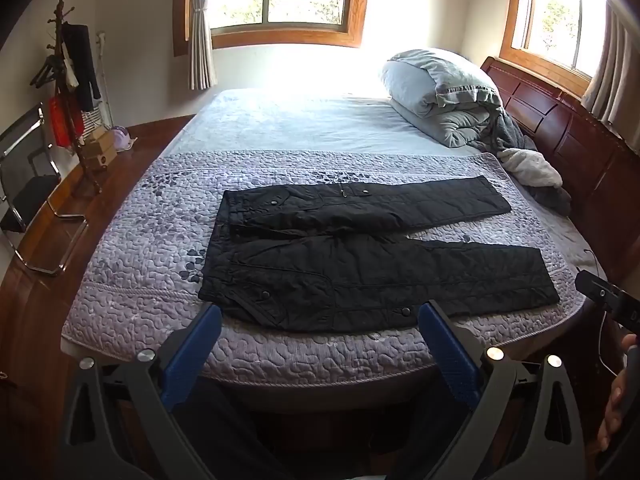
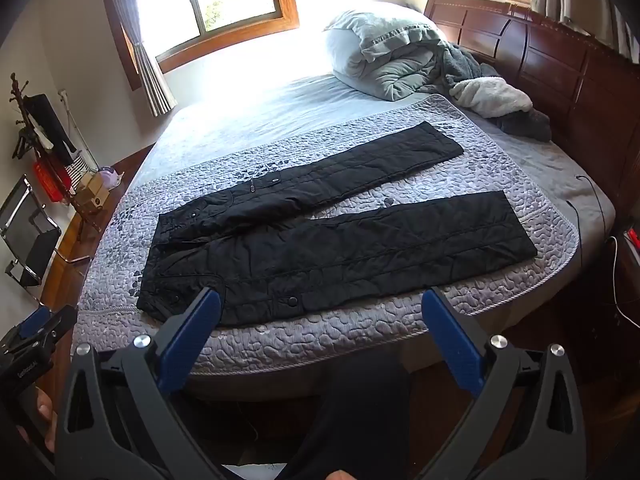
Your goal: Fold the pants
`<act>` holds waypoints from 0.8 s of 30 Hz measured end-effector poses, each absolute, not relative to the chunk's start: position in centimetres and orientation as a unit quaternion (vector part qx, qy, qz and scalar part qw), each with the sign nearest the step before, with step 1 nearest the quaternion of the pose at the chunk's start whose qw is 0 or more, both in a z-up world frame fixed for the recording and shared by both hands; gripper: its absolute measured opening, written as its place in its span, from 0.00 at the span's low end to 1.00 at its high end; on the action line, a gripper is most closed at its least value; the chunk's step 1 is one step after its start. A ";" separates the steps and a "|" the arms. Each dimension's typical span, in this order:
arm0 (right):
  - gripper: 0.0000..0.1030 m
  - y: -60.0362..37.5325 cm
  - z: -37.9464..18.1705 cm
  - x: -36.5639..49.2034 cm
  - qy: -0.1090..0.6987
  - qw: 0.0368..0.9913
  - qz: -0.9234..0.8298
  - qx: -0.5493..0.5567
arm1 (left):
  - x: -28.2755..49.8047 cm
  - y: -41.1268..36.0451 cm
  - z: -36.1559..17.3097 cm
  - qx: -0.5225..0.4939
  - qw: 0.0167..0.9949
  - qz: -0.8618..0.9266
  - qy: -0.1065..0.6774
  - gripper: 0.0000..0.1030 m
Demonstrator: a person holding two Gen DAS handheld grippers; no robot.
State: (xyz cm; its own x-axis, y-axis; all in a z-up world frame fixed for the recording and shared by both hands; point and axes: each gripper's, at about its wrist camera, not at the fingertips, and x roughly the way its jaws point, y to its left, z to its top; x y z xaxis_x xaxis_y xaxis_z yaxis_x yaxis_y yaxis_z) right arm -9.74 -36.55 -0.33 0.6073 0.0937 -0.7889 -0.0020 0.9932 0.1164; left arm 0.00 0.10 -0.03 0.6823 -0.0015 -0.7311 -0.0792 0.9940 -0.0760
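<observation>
Black quilted pants (image 1: 360,252) lie flat on the purple quilted bedspread (image 1: 140,248), waist to the left, both legs spread apart toward the right. They also show in the right wrist view (image 2: 328,240). My left gripper (image 1: 320,314) is open and empty, held above the bed's near edge in front of the pants' near leg. My right gripper (image 2: 322,300) is open and empty, also at the near edge, just short of the near leg's side seam. The left gripper also shows at the left edge of the right wrist view (image 2: 36,332).
A folded grey duvet and pillow (image 1: 440,92) and a grey-white blanket (image 1: 532,168) lie at the head of the bed by the wooden headboard (image 1: 568,128). A coat stand (image 1: 76,92) and a chair (image 1: 24,184) stand on the wood floor to the left.
</observation>
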 end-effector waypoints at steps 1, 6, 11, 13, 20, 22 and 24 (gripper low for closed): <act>0.98 -36.5 -0.3 -9.7 0.443 0.895 0.026 0.051 | 0.0 0.1 0.0 -0.051 0.916 0.021 0.398 0.97; 0.98 -36.5 -0.3 -9.7 0.442 0.895 0.026 0.050 | 0.2 -0.3 0.0 -0.052 0.915 0.022 0.399 0.97; 0.98 -36.5 -0.2 -9.7 0.443 0.895 0.027 0.051 | -0.2 -0.1 -0.1 -0.051 0.916 0.023 0.398 0.97; 0.98 -36.4 -0.2 -9.7 0.443 0.895 0.028 0.050 | -0.2 0.1 -0.1 -0.051 0.916 0.023 0.398 0.97; 0.98 -36.1 -0.2 -9.6 0.442 0.895 0.029 0.048 | -0.2 0.2 -0.1 -0.049 0.916 0.024 0.397 0.97; 0.98 -36.1 -0.2 -9.6 0.443 0.895 0.029 0.048 | -0.1 0.2 -0.2 -0.049 0.916 0.024 0.397 0.97; 0.98 -36.0 -0.1 -9.5 0.444 0.894 0.030 0.048 | -0.1 0.3 -0.2 -0.047 0.917 0.024 0.396 0.97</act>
